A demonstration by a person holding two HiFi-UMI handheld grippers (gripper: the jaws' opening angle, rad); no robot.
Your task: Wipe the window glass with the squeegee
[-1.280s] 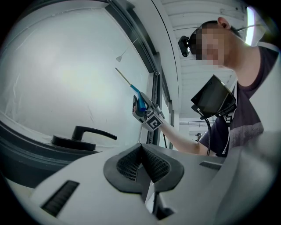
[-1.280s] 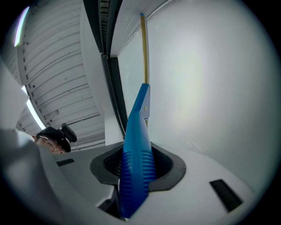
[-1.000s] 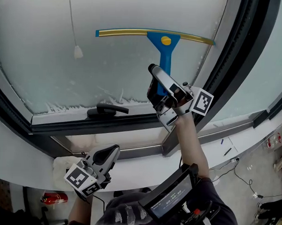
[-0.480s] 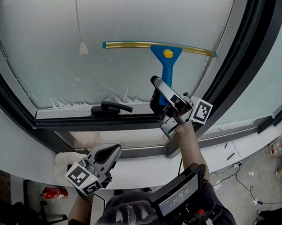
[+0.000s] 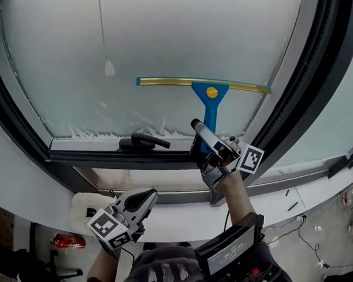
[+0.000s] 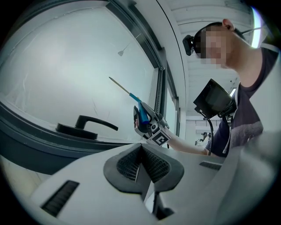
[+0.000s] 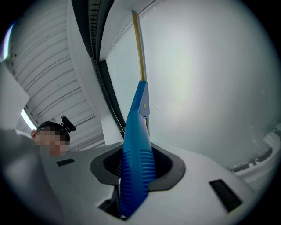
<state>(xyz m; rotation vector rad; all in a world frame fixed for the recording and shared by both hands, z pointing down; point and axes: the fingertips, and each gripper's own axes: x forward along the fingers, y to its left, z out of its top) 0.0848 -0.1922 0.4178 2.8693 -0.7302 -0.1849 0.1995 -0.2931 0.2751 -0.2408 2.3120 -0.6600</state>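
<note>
On the lower right part of the window glass point(image 5: 168, 39): squeegee point(image 5: 210, 101), with a blue handle and a yellow-edged blade. The blade lies level across the pane and the handle points down toward the near frame.

Right gripper point(image 5: 201, 137): jaws closed on the squeegee's ribbed blue handle, low on the grip, with the blade well above them.

Left gripper point(image 5: 145, 199): held low and near, below the sill, to the left of the right arm. Jaws shut together with nothing between them. Idle.

Other items:
- Black window handle point(image 5: 144, 142) on the lower frame, left of the squeegee's handle.
- Small cord pull point(image 5: 109, 67) hanging against the glass, up and left of the blade.
- Ragged white line of foam or frost point(image 5: 96, 130) along the bottom edge of the pane.
- Dark window frame point(image 5: 309, 78) running up the right side, with the blade's right tip close to it.

Change noted: over the last second the blade has come down the pane, from well above the window handle to much nearer it. It has stayed level and close to the right frame. The left gripper has hardly shifted.

Meaning for the task: judged to be a downward stroke in its lower part. A short strip of glass and the white residue remain below the blade. Whether the glass around the cord pull has been wiped cannot be told.
</note>
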